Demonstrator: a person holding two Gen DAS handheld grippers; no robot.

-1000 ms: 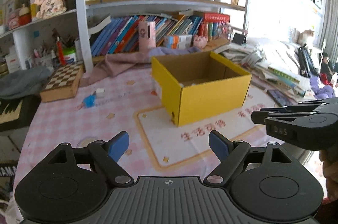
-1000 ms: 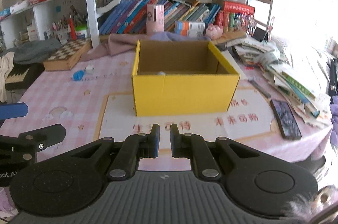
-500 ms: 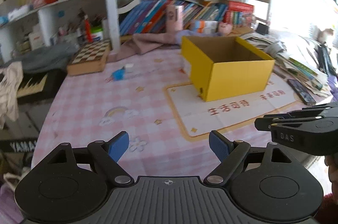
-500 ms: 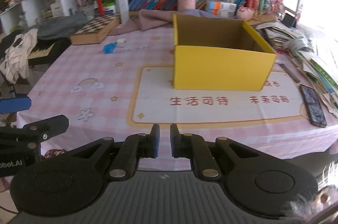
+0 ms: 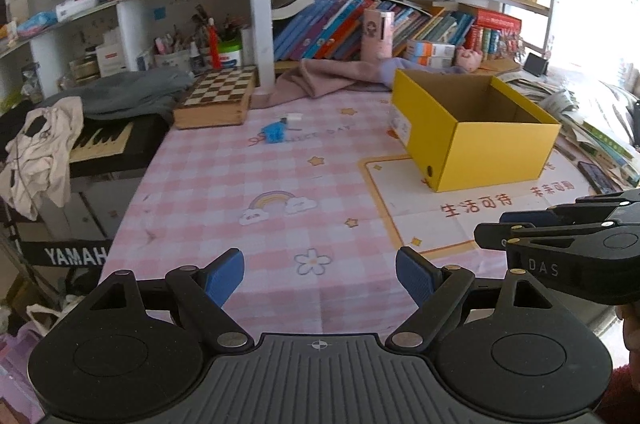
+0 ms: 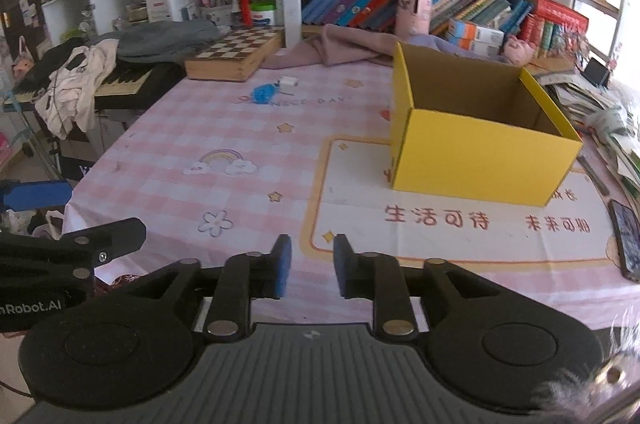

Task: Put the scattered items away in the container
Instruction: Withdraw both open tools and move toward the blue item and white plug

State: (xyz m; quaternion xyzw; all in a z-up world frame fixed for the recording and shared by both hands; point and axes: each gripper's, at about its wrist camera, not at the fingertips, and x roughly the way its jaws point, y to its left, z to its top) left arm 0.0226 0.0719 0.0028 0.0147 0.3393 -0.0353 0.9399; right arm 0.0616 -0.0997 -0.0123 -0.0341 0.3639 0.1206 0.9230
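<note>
An open yellow cardboard box (image 5: 492,152) (image 6: 480,160) stands on the pink checked tablecloth, right of centre. A small blue item (image 5: 274,132) (image 6: 264,92) and a small white item (image 5: 295,116) (image 6: 289,81) lie together far back on the table, near the chessboard. My left gripper (image 5: 320,272) hangs over the near table edge, jaws wide and still opening, nothing between them. My right gripper (image 6: 310,264) is at the near edge too, its jaws opening a narrow gap with nothing in it. Each gripper shows at the side of the other's view.
A folded chessboard box (image 5: 218,100), a pink cloth (image 5: 320,80) and crowded bookshelves (image 5: 400,24) line the back. A keyboard with clothes on it (image 5: 92,144) stands left of the table. Papers and a phone (image 6: 626,236) lie at the right edge.
Both views have swung left and pulled back, so the box now sits further right. The right gripper's jaws have parted from shut to a small gap. The left jaws spread slightly wider.
</note>
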